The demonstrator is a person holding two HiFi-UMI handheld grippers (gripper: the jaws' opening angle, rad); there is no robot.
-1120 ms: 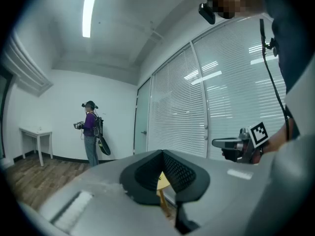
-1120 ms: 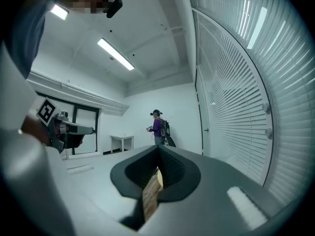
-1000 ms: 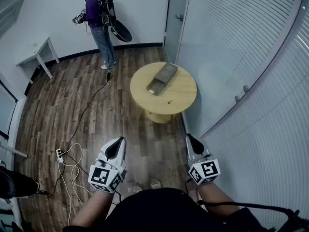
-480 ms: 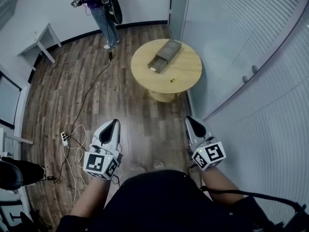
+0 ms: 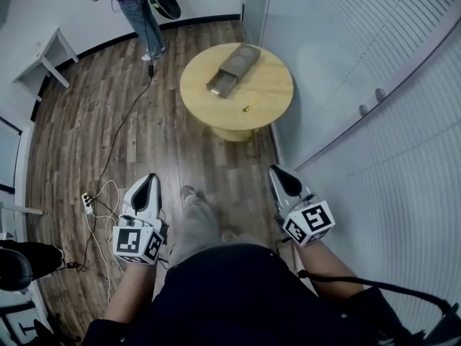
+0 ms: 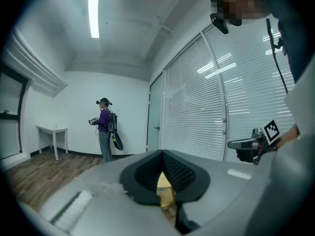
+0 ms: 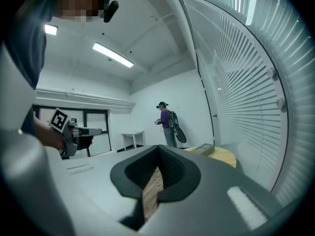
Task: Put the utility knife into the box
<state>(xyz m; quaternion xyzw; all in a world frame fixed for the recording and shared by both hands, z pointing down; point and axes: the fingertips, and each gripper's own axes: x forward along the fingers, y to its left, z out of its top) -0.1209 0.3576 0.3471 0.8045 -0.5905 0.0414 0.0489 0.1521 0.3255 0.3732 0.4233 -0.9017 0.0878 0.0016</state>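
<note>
Head view shows the utility knife, a small yellowish sliver, lying flat on the round table, just off the near end of the box and apart from it. The box lies lengthwise near the table's middle, and its near end looks slid out like a drawer, though that is too small to confirm. That would leave an opening close to the knife, so the transfer should be short. The table stands well ahead on the wooden floor, beside a wall of blinds. Neither tool is anywhere near it, so the task proper looks not yet begun.

The wearer's foot is set forward between the two tools, which suggests a walk towards the table. Both tools are carried low at the body's sides, pointing ahead, a natural carrying pose for an approach.

The left gripper has its jaws brought together with nothing between them. Only floor and the far table edge show through the notch in its own view. The right gripper is likewise closed and empty.

Another person stands at the far wall, with cables trailing across the floor
</note>
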